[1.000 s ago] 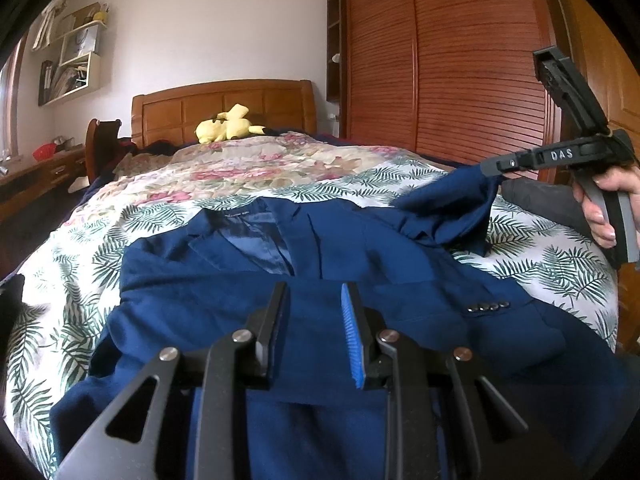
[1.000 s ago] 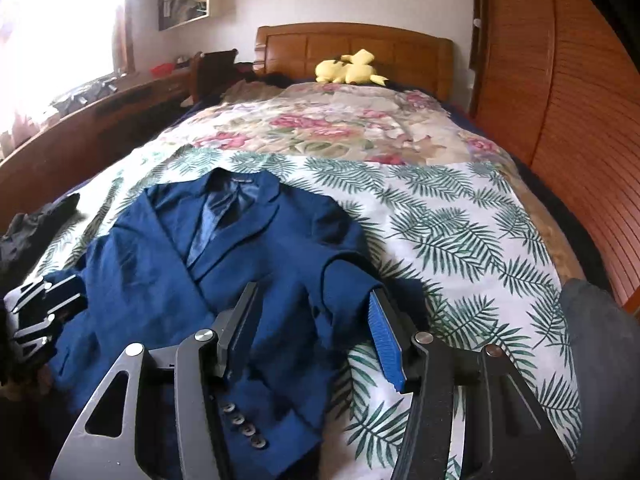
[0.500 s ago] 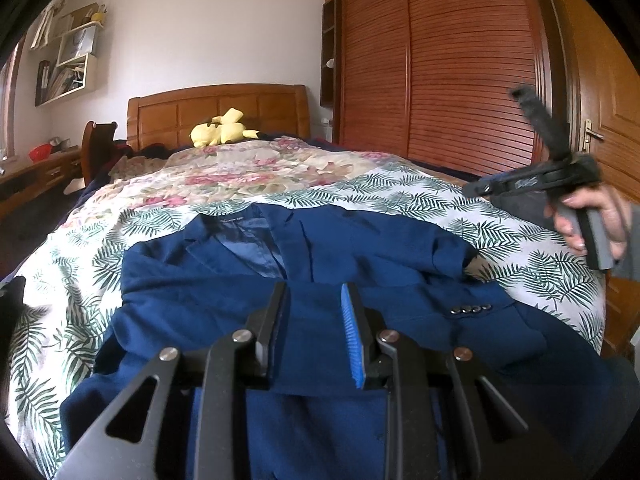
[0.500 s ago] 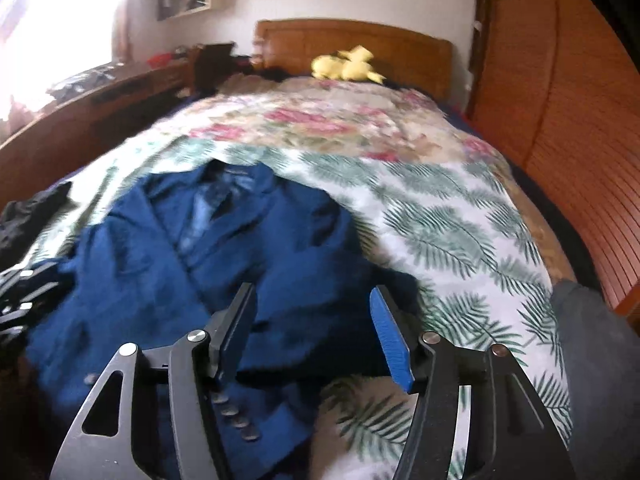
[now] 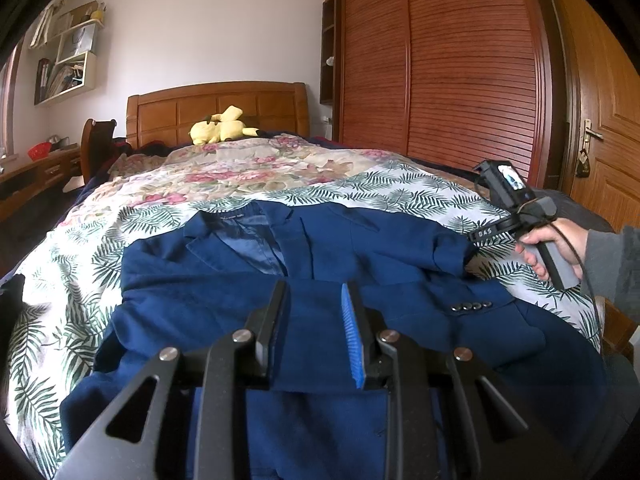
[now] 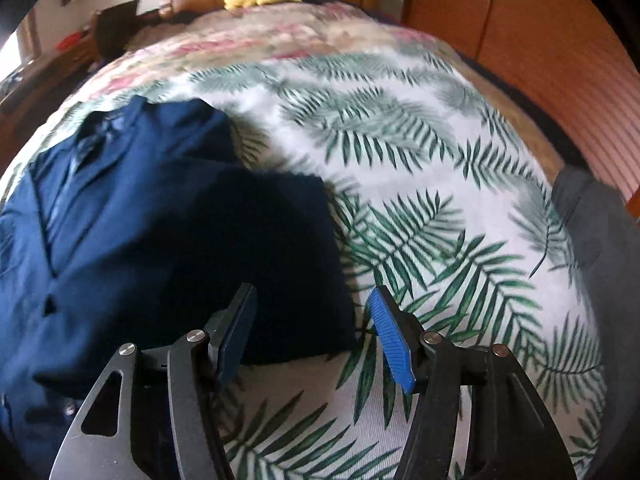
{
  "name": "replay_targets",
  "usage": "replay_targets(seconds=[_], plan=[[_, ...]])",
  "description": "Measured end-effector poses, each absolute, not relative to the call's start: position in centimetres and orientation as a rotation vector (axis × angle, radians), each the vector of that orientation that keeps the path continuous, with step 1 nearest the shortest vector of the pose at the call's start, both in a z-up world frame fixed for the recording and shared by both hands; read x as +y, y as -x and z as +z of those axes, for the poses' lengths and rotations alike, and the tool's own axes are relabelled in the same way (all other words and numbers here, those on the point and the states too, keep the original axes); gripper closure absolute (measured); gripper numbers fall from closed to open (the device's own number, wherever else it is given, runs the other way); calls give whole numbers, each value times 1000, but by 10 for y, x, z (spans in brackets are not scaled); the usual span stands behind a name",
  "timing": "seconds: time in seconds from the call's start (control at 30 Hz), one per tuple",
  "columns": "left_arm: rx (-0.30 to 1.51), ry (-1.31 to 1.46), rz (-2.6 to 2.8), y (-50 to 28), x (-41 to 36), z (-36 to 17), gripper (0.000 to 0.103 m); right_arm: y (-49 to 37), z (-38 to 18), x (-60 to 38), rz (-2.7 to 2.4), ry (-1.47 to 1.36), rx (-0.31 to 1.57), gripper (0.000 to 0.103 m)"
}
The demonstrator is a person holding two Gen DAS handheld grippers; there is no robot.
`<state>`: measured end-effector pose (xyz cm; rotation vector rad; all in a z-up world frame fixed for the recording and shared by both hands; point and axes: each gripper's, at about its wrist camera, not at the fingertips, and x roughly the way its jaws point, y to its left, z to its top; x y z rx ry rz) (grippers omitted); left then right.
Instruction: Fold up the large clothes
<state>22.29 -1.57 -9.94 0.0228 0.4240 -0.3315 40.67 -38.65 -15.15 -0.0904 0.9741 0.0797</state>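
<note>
A navy blue suit jacket [image 5: 320,280] lies face up on the bed, collar toward the headboard, one sleeve folded across its front with cuff buttons [image 5: 470,306] showing. My left gripper [image 5: 314,304] is open and empty, low over the jacket's lower front. My right gripper [image 6: 312,308] is open and empty, just above the jacket's right shoulder fold [image 6: 280,248]. It also shows in the left wrist view [image 5: 516,216], held by a hand at the jacket's right edge.
The bed has a palm-leaf sheet [image 6: 420,184] and a floral quilt [image 5: 248,172]. A yellow plush toy [image 5: 220,128] lies by the wooden headboard [image 5: 216,108]. A wardrobe [image 5: 440,80] stands on the right, and a dark grey item [image 6: 592,216] lies at the bed's right edge.
The right gripper has let the sleeve drop onto the jacket, then moved down close to the jacket's right shoulder. The left gripper has stayed nearly still.
</note>
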Motion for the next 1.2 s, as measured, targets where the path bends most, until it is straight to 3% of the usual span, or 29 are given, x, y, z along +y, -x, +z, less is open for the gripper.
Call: replay_targets(seconds=[0.47, 0.53, 0.57, 0.63, 0.67, 0.7, 1.2], plan=[[435, -23, -328, -225, -15, -100, 79, -411, -172, -382, 66, 113, 998, 42], [434, -24, -326, -224, -13, -99, 79, -411, -173, -379, 82, 117, 999, 49], [434, -24, -325, -224, -12, -99, 79, -410, -174, -376, 111, 118, 1002, 62], [433, -25, -321, -222, -11, -98, 79, -408, -173, -369, 148, 144, 1007, 78], [433, -25, -317, -221, -10, -98, 79, -407, -171, -366, 164, 152, 1008, 92], [433, -26, -316, -220, -10, -97, 79, -405, -169, -364, 165, 167, 998, 96], [403, -31, -265, -189, 12, -81, 79, -342, -36, -289, 350, 180, 666, 99]])
